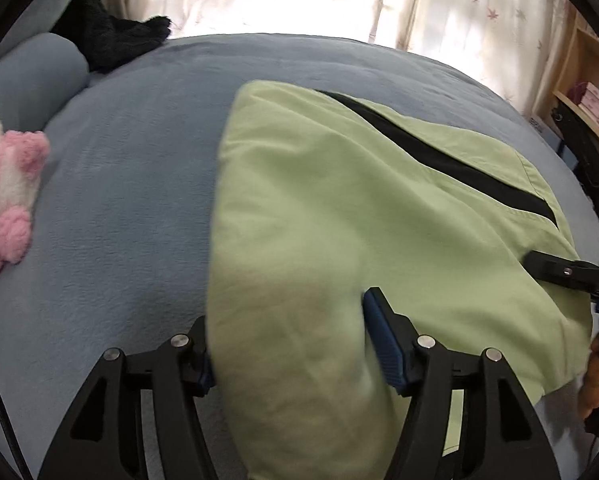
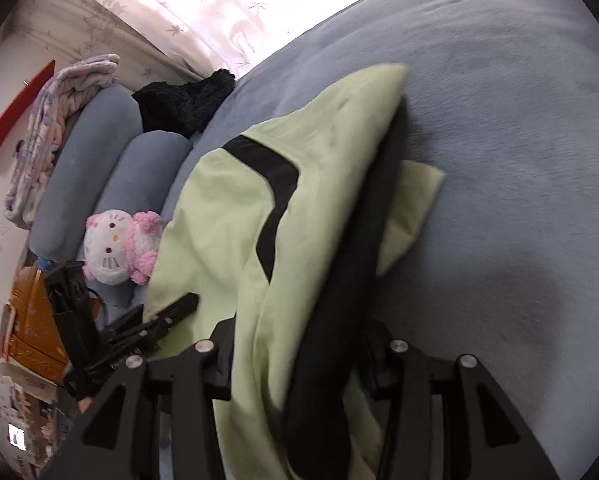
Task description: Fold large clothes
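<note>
Jacket, pale green with black stripes, lies doubled on the blue bed, near hem bunched between both grippers. Left gripper looks let go: cloth sits loose between parted fingers. Right gripper at 3 o'clock of it also has cloth between its fingers, but I can't tell if it's pinching. Looks like a fold just laid; next is pulling clear and regripping for the cross fold.
</note>
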A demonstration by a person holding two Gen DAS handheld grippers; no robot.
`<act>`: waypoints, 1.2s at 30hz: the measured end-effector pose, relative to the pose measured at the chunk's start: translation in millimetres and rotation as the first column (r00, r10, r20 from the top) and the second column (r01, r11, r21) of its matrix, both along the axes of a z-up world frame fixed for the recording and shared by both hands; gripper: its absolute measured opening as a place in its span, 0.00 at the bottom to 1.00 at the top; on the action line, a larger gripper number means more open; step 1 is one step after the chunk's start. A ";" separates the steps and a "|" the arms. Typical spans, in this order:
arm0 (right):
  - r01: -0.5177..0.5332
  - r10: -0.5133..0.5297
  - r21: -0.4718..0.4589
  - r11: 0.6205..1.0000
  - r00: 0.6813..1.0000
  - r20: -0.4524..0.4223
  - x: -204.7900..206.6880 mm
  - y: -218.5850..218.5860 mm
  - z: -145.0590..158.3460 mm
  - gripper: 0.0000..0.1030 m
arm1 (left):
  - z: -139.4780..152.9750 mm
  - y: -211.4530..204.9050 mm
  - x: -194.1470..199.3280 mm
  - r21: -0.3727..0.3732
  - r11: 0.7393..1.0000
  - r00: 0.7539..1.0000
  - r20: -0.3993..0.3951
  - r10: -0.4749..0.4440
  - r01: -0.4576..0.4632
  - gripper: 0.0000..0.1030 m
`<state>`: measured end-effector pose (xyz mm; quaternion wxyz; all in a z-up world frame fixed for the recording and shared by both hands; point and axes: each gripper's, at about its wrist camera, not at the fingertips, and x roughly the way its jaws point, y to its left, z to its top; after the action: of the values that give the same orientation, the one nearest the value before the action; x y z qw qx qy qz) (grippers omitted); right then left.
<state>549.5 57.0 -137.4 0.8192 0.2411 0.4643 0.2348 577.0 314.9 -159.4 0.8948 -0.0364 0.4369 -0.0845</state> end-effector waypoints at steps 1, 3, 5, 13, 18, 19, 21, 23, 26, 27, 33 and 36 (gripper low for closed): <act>0.005 -0.005 -0.017 1.000 1.000 0.007 -1.6 0.2 4.8 0.43 | 3.4 -1.0 -2.5 0.017 1.000 1.000 0.005 0.013 -0.013 0.60; 0.032 -0.028 -0.087 0.996 0.998 0.054 -15.7 -3.0 22.2 0.43 | 15.6 -4.3 -12.5 0.058 0.997 0.998 0.037 0.049 -0.051 0.57; 0.057 -0.037 -0.151 0.987 0.990 0.135 -32.4 -5.6 40.0 0.43 | 28.1 -10.0 -26.2 0.079 0.993 0.994 0.078 0.077 -0.083 0.45; 0.073 0.077 -0.357 0.931 0.919 0.387 -81.1 47.8 88.3 0.43 | 53.3 -38.0 -62.1 0.018 0.998 0.988 0.142 0.057 -0.060 0.16; 0.071 0.051 -0.428 0.901 0.962 0.267 -62.8 58.9 41.4 0.37 | 10.1 -47.1 -62.9 0.103 0.988 0.993 0.016 0.113 -0.114 0.15; 0.068 0.045 -0.449 0.891 0.971 0.236 -59.7 57.4 30.3 0.32 | 2.4 -44.6 -62.9 0.112 0.986 0.992 0.007 0.124 -0.124 0.15; 0.039 0.039 -0.460 0.887 0.987 0.157 -54.0 49.3 6.4 0.20 | -1.6 -42.9 -67.6 0.114 0.985 0.992 0.025 0.126 -0.128 0.15; 0.044 0.029 -0.424 0.904 0.986 0.165 -59.0 41.3 6.0 0.20 | -0.4 -45.7 -70.6 0.127 0.982 0.990 0.026 0.135 -0.137 0.15; 0.035 0.026 -0.395 0.918 0.989 0.148 -65.5 36.4 16.5 0.23 | 3.4 -51.2 -74.3 0.139 0.979 0.989 0.012 0.151 -0.151 0.16; 0.034 0.024 -0.391 0.920 0.989 0.143 -67.3 36.3 20.0 0.23 | 5.4 -51.6 -78.4 0.123 0.980 0.988 0.004 0.157 -0.157 0.19; 0.033 0.023 -0.408 0.912 0.991 0.131 -93.7 33.3 45.5 0.23 | 32.6 -52.7 -101.1 0.063 0.983 0.985 -0.023 0.173 -0.171 0.53; 0.040 0.021 -0.406 0.913 0.989 0.145 -113.4 31.0 66.3 0.23 | 54.9 -55.8 -125.2 0.060 0.982 0.984 0.019 0.178 -0.178 0.70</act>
<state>436.2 88.0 -71.0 0.8844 0.0493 0.4406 0.1460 451.8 259.1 -104.5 0.9023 -0.0472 0.4284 0.0091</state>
